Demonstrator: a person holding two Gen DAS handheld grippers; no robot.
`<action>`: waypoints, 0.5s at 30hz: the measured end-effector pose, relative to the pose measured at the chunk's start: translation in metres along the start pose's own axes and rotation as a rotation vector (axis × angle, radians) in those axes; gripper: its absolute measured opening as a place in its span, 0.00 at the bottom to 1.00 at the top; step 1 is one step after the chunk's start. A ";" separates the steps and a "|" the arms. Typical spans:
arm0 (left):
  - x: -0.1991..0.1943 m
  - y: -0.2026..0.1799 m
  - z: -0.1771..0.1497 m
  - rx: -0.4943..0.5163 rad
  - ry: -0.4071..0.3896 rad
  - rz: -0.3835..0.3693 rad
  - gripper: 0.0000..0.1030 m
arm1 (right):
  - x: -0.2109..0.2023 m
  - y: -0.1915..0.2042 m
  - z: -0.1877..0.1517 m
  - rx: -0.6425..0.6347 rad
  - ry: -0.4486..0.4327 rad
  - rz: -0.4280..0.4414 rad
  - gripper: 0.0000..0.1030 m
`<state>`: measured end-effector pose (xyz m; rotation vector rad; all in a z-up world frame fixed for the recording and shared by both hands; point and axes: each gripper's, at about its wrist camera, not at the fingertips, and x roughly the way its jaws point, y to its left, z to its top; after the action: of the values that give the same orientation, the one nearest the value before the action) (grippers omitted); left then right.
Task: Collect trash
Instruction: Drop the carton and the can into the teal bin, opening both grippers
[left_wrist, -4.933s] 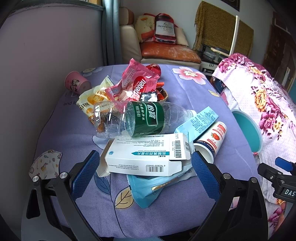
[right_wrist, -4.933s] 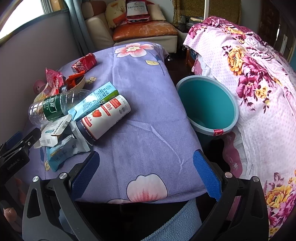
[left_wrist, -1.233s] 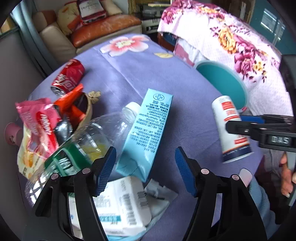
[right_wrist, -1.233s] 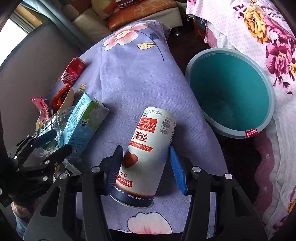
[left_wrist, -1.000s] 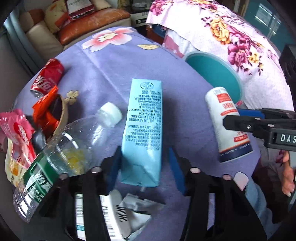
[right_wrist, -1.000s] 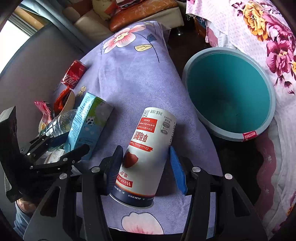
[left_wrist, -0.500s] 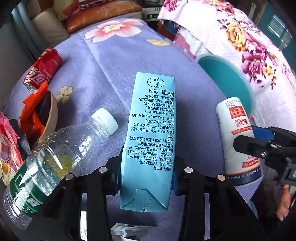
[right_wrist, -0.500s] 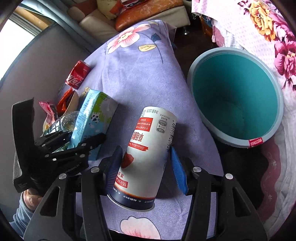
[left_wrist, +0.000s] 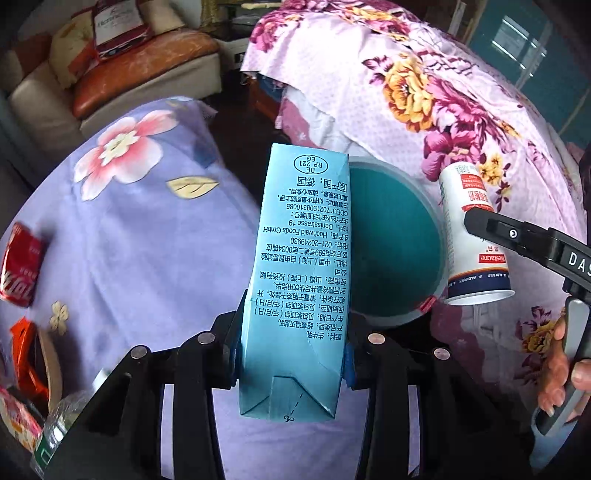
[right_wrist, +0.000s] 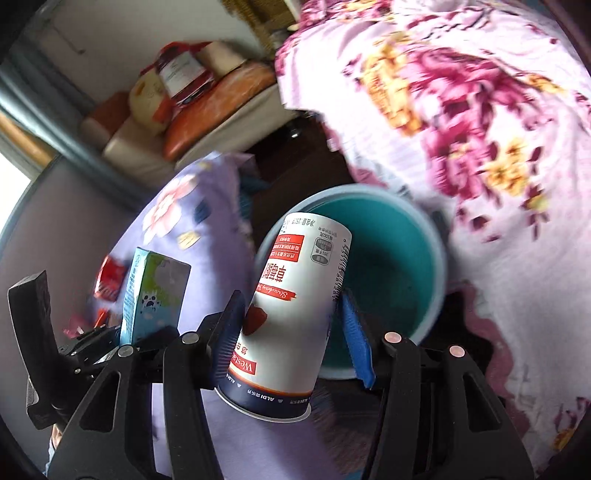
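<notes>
left wrist view: my left gripper (left_wrist: 291, 360) squeezes the blue carton (left_wrist: 301, 280), my right gripper (right_wrist: 291, 326) squeezes the white cup (right_wrist: 291, 314). both near the bin (left_wrist: 395, 258), nothing dropped yet. can (left_wrist: 18, 271) and wrappers (left_wrist: 22, 358) wait.

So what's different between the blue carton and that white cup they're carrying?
The blue carton is a flat-sided box covered in black print; the white cup is round, with red labels and a dark band at its rim. The left claw grips the carton, the right claw the cup. The carton looks taller. Both are held up near the teal bucket.
</notes>
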<state>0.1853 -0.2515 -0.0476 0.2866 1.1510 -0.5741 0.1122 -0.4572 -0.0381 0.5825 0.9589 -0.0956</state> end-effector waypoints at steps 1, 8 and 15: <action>0.007 -0.008 0.006 0.015 0.009 -0.007 0.39 | 0.001 -0.008 0.005 0.006 0.003 -0.020 0.49; 0.060 -0.054 0.030 0.084 0.087 -0.039 0.39 | 0.007 -0.046 0.016 0.046 0.005 -0.068 0.49; 0.078 -0.068 0.025 0.109 0.123 -0.027 0.53 | 0.021 -0.054 0.009 0.056 0.044 -0.066 0.49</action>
<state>0.1888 -0.3423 -0.1044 0.4045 1.2460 -0.6512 0.1131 -0.5033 -0.0735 0.6063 1.0211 -0.1699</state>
